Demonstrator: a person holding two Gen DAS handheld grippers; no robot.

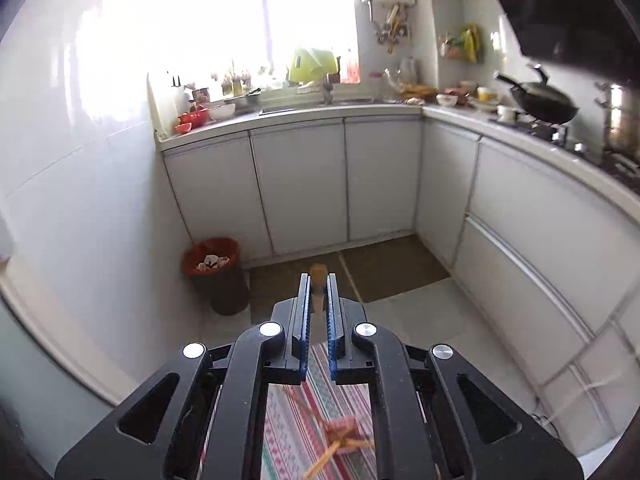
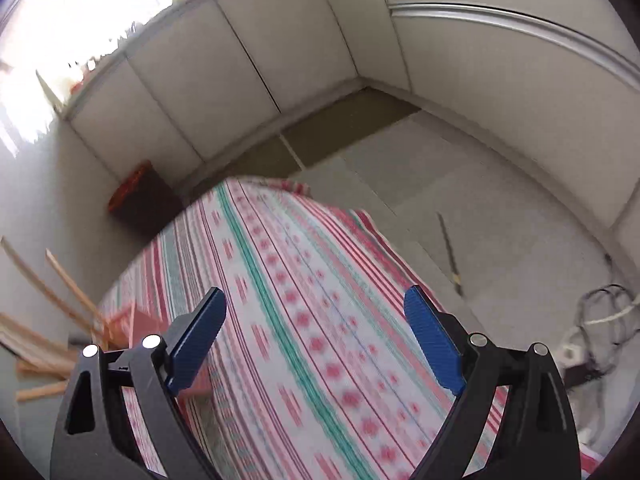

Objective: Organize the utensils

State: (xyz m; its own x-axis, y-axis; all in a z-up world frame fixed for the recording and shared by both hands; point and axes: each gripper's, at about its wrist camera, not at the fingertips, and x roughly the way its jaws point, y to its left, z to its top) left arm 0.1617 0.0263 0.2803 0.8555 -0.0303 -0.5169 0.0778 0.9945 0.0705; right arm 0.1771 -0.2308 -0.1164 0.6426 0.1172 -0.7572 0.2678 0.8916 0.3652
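Left wrist view level toward kitchen cabinets (image 1: pixel 300 184) — right tilted down, near striped cloth (image 2: pixel 288 300) — both shared.

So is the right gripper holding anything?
No, the right gripper has its blue fingers spread wide with only the striped cloth below.

Striped cloth (image 2: pixel 304 320): red, green, white bands. Gripper pads (image 1: pixel 306 312): blue. Bin liner (image 1: pixel 212 254): orange. Cabinets (image 1: pixel 300 184): white.

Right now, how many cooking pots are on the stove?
2: a black wok on the stove, and a steel pot just right of it, cut off by the frame edge. More may be hidden beyond.
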